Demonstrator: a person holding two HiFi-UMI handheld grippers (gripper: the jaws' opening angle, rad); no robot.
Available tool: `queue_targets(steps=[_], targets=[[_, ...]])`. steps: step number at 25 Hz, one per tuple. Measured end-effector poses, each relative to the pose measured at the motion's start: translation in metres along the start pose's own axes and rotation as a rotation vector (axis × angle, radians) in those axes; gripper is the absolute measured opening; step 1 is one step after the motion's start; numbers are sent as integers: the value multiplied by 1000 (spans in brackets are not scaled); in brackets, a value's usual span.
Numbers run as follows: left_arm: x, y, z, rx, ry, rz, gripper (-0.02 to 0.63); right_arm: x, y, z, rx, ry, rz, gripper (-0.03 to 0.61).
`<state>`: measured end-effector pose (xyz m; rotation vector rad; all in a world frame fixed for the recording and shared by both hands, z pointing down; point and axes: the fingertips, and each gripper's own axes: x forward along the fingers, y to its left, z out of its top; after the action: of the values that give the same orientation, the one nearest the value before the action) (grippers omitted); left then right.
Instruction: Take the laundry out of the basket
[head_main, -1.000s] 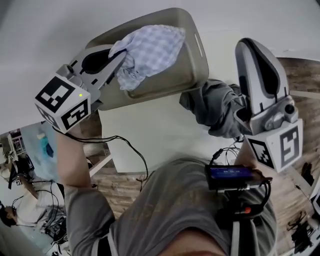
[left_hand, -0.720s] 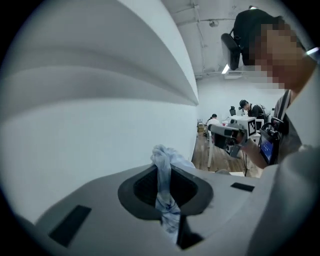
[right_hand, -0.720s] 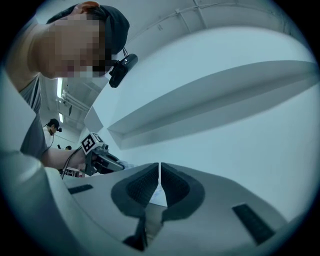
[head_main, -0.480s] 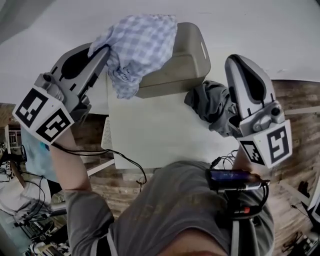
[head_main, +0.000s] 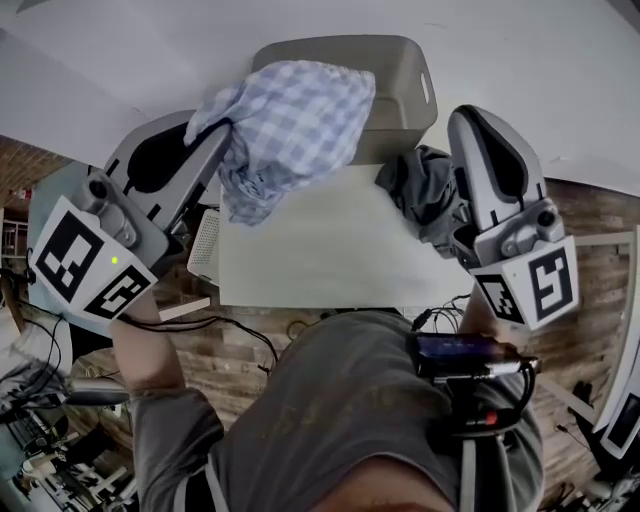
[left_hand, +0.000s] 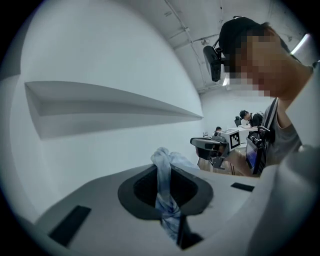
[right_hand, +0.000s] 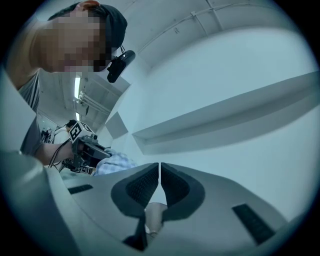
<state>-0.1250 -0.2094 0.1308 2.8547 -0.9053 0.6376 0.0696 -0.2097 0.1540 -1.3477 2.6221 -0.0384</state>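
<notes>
A blue-and-white checked cloth (head_main: 290, 130) hangs bunched from my left gripper (head_main: 218, 135), raised in front of the grey-beige laundry basket (head_main: 400, 80), above the white table (head_main: 330, 255). In the left gripper view the jaws of that gripper (left_hand: 165, 175) are shut on a twisted fold of the cloth (left_hand: 164, 200). My right gripper (head_main: 478, 120) is at the table's right side, jaws together with nothing between the tips (right_hand: 159, 172). A dark grey garment (head_main: 420, 190) is bunched beside it at the basket's near right corner; I cannot tell whether they touch.
Most of the basket's inside is hidden behind the cloth. A pale wall with a shelf stands behind the table. Cables and other workstations crowd the wood-look floor at left and right, and a person's torso with a strapped-on device (head_main: 465, 355) is below.
The left gripper has risen with the checked cloth, which went from resting over the basket to hanging free in front of it. The right gripper shifted slightly beside the grey garment.
</notes>
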Motion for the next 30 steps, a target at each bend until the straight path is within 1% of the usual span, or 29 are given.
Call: queue_targets(steps=[5,8,10,17,22,24,27,30], targets=[[-13,-25,-24,-23,-10,48,32,-11,18,-2,-5,12,22,20],[-8,-54,-44,-29,-20,52,32,-34,19,-4,-12,13,20,20],[-3,-66,-59,-36,-20,56,32,-42,18,-4,-20,22,17,20],[7,-59,-108,-107,-42,77,34,-23,23,-9,-43,80,10,20],[17,-61,-141,-159,-72,101,34,-20,24,-16,-50,108,4,20],[22,-64,-156,-188,-71,107,34,-20,23,-18,-54,119,1,20],[30,-67,-180,-195,-56,124,34,-18,23,-23,-60,137,3,20],[38,-69,-203,-221,-49,120,34,-14,23,-31,-65,164,7,20]])
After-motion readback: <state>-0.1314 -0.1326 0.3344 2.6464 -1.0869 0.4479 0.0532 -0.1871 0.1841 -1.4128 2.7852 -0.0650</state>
